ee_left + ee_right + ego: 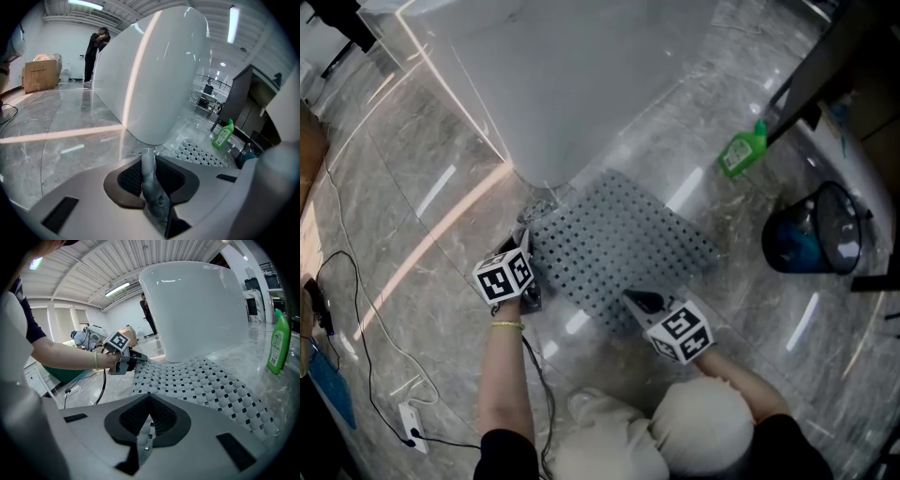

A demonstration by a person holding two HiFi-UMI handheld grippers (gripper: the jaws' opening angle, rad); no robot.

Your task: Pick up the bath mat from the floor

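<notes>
Your left gripper (531,246) pinches a corner of the bath mat (623,239), your right gripper (636,300) its near edge; the mat lies on the floor (422,187) beside the tub (581,84). The label on the green bottle (742,150) is too small to read.

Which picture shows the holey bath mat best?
The head view: nearly the whole grey bath mat shows from above. The right gripper view shows most of it close up, stretched by the lens; the left gripper view only one edge and a strip.

The bath mat (619,239) is looking like matt grey rubber, nubbly and perforated, while the floor (422,169) is gleaming like polished veined stone and the bathtub (572,75) is shining smooth, glossy white.
</notes>
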